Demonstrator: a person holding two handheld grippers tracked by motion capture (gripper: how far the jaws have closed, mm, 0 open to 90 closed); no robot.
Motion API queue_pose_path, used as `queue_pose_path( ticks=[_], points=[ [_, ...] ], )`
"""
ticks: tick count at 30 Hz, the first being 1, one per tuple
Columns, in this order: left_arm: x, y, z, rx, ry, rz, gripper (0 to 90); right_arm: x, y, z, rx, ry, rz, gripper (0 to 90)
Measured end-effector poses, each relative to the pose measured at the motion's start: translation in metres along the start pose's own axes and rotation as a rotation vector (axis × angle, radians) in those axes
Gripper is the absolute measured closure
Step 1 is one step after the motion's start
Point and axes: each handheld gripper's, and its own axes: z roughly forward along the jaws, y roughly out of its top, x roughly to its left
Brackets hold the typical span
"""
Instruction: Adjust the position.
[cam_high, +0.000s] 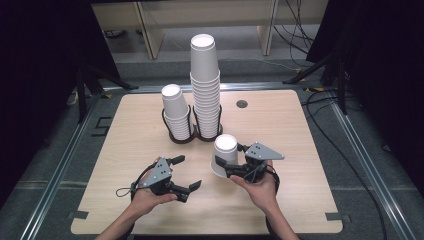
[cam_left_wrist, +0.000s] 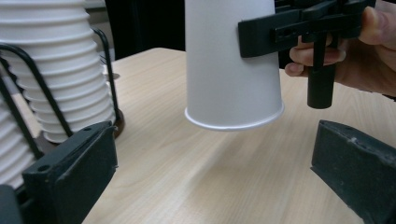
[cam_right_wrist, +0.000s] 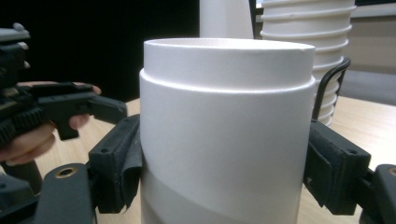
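Pale woodgrain table (cam_high: 140, 205) under dark surrounds; your right gripper (cam_high: 235, 167) pinches a smooth, white, tapered paper cup (cam_high: 223, 154), upside down; your left gripper (cam_high: 186, 175) stands spread.

A lab-style recording bay: a light wooden worktop (cam_high: 150, 210) sits inside a metal rail frame (cam_high: 60, 170), flanked left and right by black curtains (cam_high: 35, 75), with loose cables (cam_high: 320, 107) (far right) trailing across grey floor.

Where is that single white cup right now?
In the high view the single cup is upside down in the right tool, just off the table, in front of the two racked stacks.
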Motion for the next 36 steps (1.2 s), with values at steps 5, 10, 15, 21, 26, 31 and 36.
queue_pose_path(
  ticks=[5, 10, 15, 21, 26, 31, 36],
  points=[
    [-0.004, 0.002, 0.015, -0.003, -0.043, 0.003, 0.0, 0.006, -0.001, 0.002, 0.013, 0.016, -0.006, 22.9],
    [-0.006, 0.004, 0.022, 0.022, -0.054, 0.012, 0.0, 0.011, -0.001, 0.002, 0.017, 0.035, 0.023, 22.9],
    [-0.006, 0.004, 0.030, 0.037, -0.058, 0.006, 0.0, 0.015, -0.002, 0.008, 0.025, 0.054, 0.011, 22.9],
    [-0.006, 0.004, 0.039, 0.044, -0.068, -0.002, 0.0, 0.018, 0.002, 0.013, 0.030, 0.063, 0.001, 22.9],
    [-0.006, 0.005, 0.041, 0.049, -0.061, -0.012, 0.0, 0.018, 0.001, 0.015, 0.022, 0.054, -0.001, 22.9],
    [-0.004, 0.005, 0.045, 0.054, -0.056, -0.010, 0.0, 0.021, 0.001, 0.019, 0.032, 0.078, -0.002, 22.9],
    [-0.004, 0.003, 0.050, 0.036, -0.065, -0.023, 0.0, 0.022, 0.001, 0.021, 0.029, 0.078, -0.008, 22.9]
  ],
)
